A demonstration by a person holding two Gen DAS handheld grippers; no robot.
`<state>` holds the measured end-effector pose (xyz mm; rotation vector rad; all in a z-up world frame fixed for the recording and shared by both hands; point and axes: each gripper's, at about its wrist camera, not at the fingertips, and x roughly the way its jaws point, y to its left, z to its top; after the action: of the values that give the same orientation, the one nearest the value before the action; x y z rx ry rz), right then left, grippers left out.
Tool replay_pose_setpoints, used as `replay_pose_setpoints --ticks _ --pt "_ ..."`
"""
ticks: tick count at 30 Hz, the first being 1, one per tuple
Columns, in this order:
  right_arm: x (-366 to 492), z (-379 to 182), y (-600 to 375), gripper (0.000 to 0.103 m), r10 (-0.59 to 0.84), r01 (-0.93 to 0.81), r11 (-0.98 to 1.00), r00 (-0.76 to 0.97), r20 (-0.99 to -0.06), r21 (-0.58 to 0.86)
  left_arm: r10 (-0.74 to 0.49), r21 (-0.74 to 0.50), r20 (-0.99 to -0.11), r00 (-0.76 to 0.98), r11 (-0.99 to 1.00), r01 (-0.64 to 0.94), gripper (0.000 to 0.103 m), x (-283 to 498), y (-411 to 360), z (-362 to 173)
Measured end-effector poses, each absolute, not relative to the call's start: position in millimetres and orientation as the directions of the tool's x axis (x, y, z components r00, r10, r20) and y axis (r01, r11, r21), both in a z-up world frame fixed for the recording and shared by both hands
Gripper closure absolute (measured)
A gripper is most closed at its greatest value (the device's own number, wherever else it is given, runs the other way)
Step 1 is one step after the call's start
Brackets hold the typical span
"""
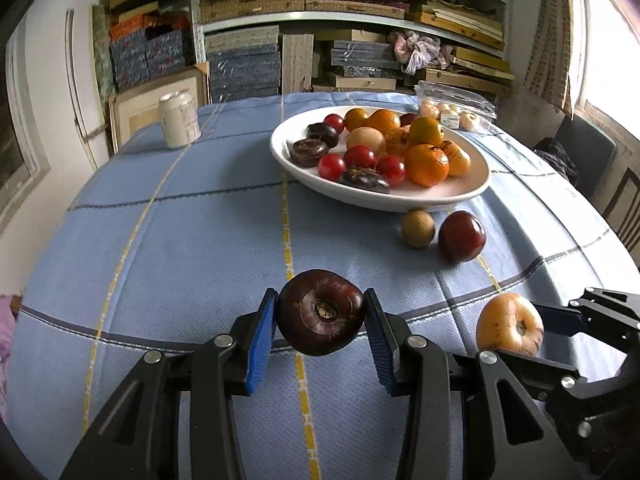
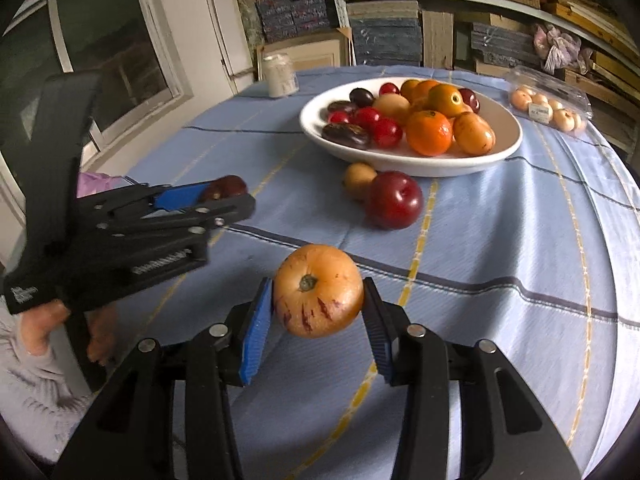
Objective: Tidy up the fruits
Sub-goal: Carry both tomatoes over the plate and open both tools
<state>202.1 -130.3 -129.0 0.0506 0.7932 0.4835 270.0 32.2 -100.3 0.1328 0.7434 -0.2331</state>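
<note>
Covering table, blue checked cloth (image 1: pixel 180 232) (stacked boxes (image 1: pixel 248 68) behind).

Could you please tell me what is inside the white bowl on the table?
The white bowl holds oranges, red cherry tomatoes, dark water chestnuts and pale yellow fruits. The fruits piled in front hide whatever lies beneath or behind them.

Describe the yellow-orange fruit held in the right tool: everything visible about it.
The yellow-orange fruit is round and slightly flattened, with smooth, matte skin, a small greenish stem end facing the camera and dark red streaks low on its front. It sits clamped between the blue pads of the right tool, one pad on each side, raised above the blue checked tablecloth. Nothing else touches it.
</note>
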Motion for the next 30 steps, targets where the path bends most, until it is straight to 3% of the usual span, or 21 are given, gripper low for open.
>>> replay_pose_setpoints --ticks 8,15,30 --pt "179 -121 -150 0.060 0.469 -0.356 0.883 0.633 -0.616 0.306 -0.130 0.094 -0.631 0.764 0.966 0.242 0.060 240 21 -91" --pt "153 -111 -180 0.060 0.492 -0.316 0.866 0.676 -0.549 0.388 -0.122 0.071 -0.607 0.785 0.976 0.207 0.060 219 28 -82" --pt "119 -76 -218 0.060 0.453 -0.288 0.880 0.750 -0.483 0.378 -0.128 0.112 -0.557 0.821 0.968 0.227 0.060 201 17 -51"
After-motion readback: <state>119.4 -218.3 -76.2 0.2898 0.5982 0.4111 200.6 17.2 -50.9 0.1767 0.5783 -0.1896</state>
